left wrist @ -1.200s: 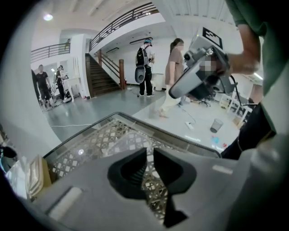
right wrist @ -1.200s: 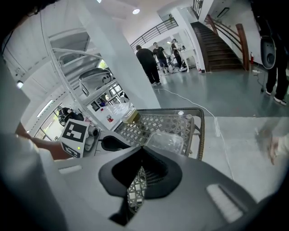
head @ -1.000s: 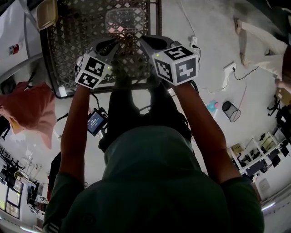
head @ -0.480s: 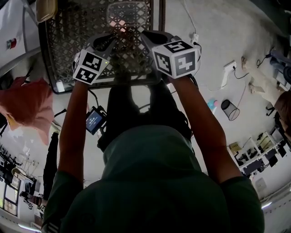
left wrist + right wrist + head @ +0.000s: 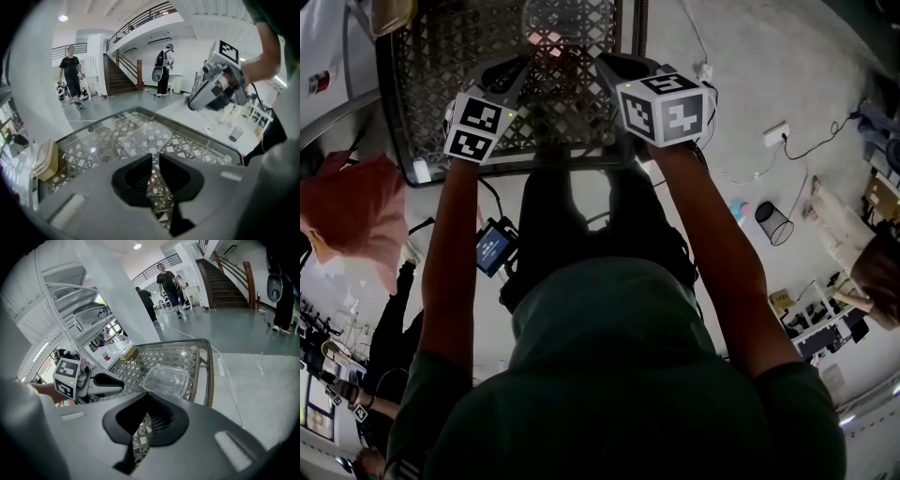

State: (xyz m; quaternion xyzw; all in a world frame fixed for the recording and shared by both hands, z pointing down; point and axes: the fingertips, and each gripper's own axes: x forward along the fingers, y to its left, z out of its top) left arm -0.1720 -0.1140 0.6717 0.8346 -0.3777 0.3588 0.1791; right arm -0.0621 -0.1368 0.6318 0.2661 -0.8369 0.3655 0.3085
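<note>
As both hover over table [image 5: 441, 75], left tongs [image 5: 155, 158], right tongs [image 5: 146, 397] closed (empty), clear container [image 5: 166, 380] near

The person stretches both arms forward, the left arm [image 5: 450, 262] and the right arm [image 5: 712, 253] side by side. Each hand holds a gripper out in front, with its marker cube on top. The left gripper [image 5: 517, 67] has its jaws nearly shut, with just a thin crack between them and nothing in it. The right gripper [image 5: 606, 64] has its jaw tips pressed together, also holding nothing.
</note>
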